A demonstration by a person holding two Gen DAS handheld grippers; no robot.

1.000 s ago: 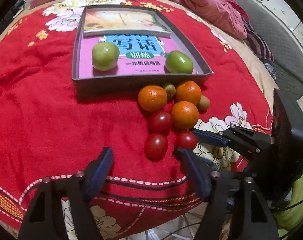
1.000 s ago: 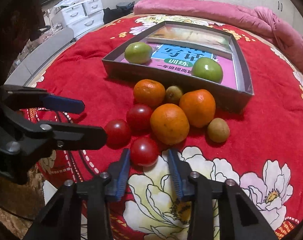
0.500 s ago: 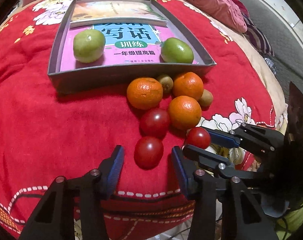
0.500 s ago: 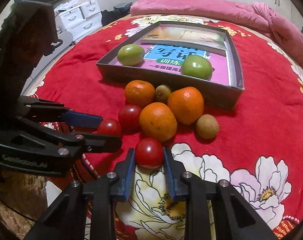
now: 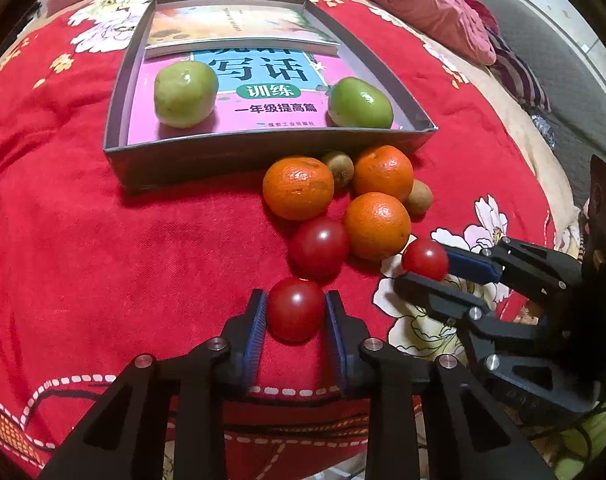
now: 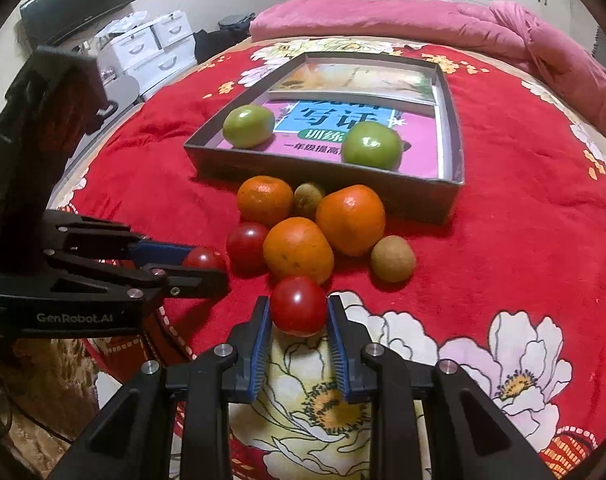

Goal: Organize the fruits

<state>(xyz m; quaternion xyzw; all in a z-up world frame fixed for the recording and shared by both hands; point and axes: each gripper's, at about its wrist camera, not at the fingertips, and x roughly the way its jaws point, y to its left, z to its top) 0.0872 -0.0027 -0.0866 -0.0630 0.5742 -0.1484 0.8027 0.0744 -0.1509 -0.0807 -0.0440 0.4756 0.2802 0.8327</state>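
My left gripper (image 5: 295, 304) is shut on a red tomato (image 5: 294, 310) on the red bedspread. My right gripper (image 6: 299, 310) is shut on another red tomato (image 6: 298, 311); it also shows in the left wrist view (image 5: 425, 259). A third tomato (image 5: 318, 247) lies free beside three oranges (image 5: 377, 226) and two small kiwis (image 5: 419, 197). Behind them a grey tray (image 5: 263, 148) holds two green fruits (image 5: 185, 93) on a pink book.
A pink quilt (image 6: 443, 20) lies along the far side of the bed. White drawers (image 6: 151, 48) stand beyond the left edge. The bed's front edge drops off just below both grippers.
Both grippers moved forward and closed: the left onto the nearest tomato, the right onto the tomato by the oranges.
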